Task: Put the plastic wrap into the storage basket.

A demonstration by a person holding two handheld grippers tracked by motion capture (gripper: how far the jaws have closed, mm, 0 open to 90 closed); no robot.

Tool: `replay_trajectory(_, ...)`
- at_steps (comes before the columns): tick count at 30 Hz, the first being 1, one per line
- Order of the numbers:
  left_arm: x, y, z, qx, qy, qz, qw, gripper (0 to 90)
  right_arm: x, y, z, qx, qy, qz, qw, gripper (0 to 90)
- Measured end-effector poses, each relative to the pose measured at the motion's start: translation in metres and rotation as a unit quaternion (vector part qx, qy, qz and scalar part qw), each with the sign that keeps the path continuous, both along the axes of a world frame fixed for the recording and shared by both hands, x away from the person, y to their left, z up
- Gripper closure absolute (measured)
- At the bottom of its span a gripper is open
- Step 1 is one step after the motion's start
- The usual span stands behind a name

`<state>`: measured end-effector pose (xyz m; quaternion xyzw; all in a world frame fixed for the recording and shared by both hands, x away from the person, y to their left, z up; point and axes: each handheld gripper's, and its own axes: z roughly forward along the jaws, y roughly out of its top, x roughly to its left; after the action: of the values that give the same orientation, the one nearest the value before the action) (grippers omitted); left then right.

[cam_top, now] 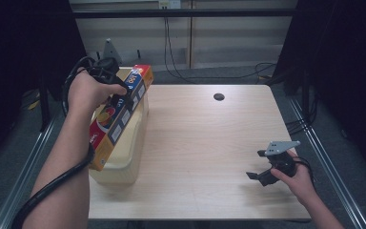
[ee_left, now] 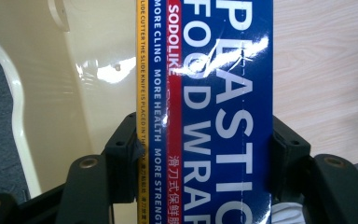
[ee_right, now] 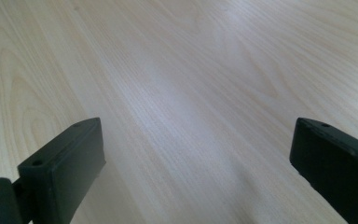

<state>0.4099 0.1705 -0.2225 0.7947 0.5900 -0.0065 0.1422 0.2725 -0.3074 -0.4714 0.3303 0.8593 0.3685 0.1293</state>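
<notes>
In the high view the left gripper (cam_top: 124,98) is sitting at about ten o'clock on the wooden table (cam_top: 205,143), and its jaws are clamping a long plastic food wrap box (cam_top: 119,119) across its width. The box is lying tilted, its far end raised toward eleven o'clock and its near end dipping toward eight o'clock, and it is hanging over a cream plastic bin (cam_top: 124,164) that is standing at the table's nine o'clock edge; whether the box is touching the bin's rim I cannot tell. In the left gripper view the two black jaws are pressing against both long sides of the plastic food wrap box (ee_left: 214,116), whose blue face with white lettering and its red and yellow stripes are running toward twelve o'clock, with the glossy inside of the cream plastic bin (ee_left: 74,79) lying beneath at nine o'clock and bare tabletop showing at three o'clock. The right gripper (cam_top: 259,176) is resting at about four o'clock on the table, well apart from the box, held in the person's hand. In the right gripper view its jaws are standing wide apart with nothing between them, only pale wood grain (ee_right: 182,102) lying ahead. A small dark round hole (cam_top: 218,97) is sitting near the table's twelve o'clock edge.
</notes>
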Motion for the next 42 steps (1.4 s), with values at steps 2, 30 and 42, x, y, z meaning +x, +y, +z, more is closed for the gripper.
replay_trajectory(2, -0.001, 0.002, 0.000, 0.001, 0.001, 0.006, 1.0000, 40.4, 0.000, 0.000, 0.000, 0.002, 0.003, 0.000, 1.0000, 2.9)
replay_trajectory(30, 0.001, 0.026, -0.015, 0.010, 0.008, 0.068, 0.9976, 40.4, -0.001, 0.000, 0.001, 0.004, 0.003, 0.002, 1.0000, 3.0)
replay_trajectory(42, 0.004, 0.027, -0.026, 0.011, 0.019, 0.079, 0.9966, 40.3, -0.001, 0.000, 0.001, 0.005, 0.002, 0.000, 1.0000, 3.0)
